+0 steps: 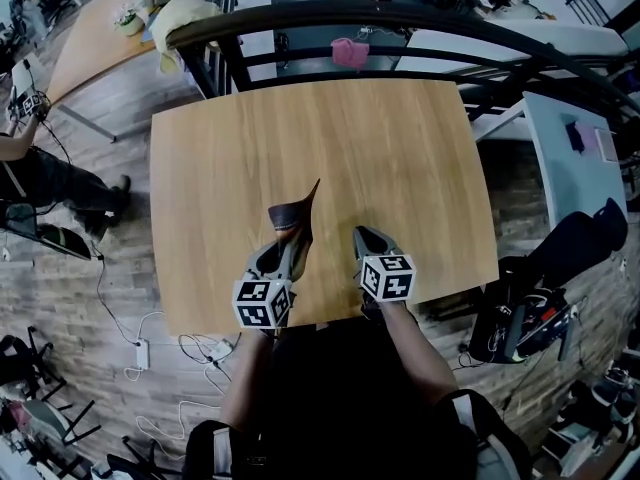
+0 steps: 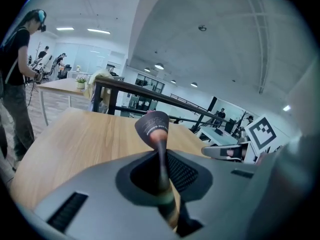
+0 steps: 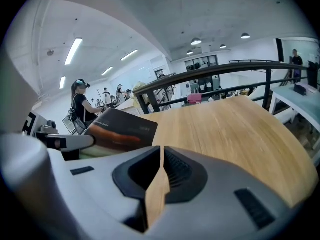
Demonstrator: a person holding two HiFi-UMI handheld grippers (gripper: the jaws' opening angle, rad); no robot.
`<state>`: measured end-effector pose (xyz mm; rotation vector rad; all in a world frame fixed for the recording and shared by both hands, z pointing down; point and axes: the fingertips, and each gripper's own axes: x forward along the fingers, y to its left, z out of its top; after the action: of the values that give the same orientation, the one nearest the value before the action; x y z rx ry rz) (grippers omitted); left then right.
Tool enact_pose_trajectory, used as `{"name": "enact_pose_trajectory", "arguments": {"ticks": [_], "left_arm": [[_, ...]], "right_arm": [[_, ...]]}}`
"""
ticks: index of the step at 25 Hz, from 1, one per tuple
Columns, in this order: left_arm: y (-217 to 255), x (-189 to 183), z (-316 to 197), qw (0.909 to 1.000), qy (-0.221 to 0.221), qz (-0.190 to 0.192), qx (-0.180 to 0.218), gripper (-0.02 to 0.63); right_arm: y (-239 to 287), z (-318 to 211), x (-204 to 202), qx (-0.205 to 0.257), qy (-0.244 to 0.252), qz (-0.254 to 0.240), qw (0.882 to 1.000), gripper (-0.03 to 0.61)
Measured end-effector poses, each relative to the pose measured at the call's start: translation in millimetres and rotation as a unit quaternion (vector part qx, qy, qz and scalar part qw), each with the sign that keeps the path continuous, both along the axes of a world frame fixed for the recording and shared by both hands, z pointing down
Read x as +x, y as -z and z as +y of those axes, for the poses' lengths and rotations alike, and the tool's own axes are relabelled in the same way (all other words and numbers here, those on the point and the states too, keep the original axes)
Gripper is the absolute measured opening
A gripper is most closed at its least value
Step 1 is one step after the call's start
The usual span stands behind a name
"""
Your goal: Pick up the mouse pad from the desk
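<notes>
Left gripper [image 1: 286,253] pinching mouse pad [image 1: 294,216], held on edge above wooden desk [image 1: 400,158]; right gripper [image 1: 362,238] beside it, jaws pressed together, empty. Black railing [image 1: 300,18] behind desk; plank floor [image 1: 110,258] around

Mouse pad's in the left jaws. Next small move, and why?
Probably lift the left gripper a bit higher: its jaws pinch the mouse pad, which stands on edge close over the desk. The right gripper is shut, empty, and not needed.
</notes>
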<state>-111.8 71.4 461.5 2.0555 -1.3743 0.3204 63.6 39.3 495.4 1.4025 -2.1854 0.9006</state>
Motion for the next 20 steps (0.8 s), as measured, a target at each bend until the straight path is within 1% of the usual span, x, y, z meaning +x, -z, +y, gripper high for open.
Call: {"name": "enact_pose_trajectory", "arguments": {"ticks": [4, 8, 13, 20], "left_arm": [[14.0, 16.1, 4.9, 0.9998, 0.017, -0.002, 0.014, 0.058], [23.3, 27.0, 8.6, 0.9995, 0.022, -0.011, 0.020, 0.058], [36.3, 39.4, 13.1, 0.9991, 0.030, -0.008, 0.031, 0.058], [47.2, 54.0, 17.9, 0.9981, 0.042, -0.018, 0.041, 0.058]], "right_arm": [[13.8, 2.5, 13.2, 0.018, 0.009, -0.010, 1.000, 0.040], [23.5, 4.9, 22.5, 0.028, 0.014, -0.017, 0.999, 0.039], [38.5, 8.7, 31.4, 0.042, 0.021, -0.027, 0.999, 0.038], [56.6, 10.8, 45.1, 0.065, 0.025, -0.045, 0.997, 0.037]]}}
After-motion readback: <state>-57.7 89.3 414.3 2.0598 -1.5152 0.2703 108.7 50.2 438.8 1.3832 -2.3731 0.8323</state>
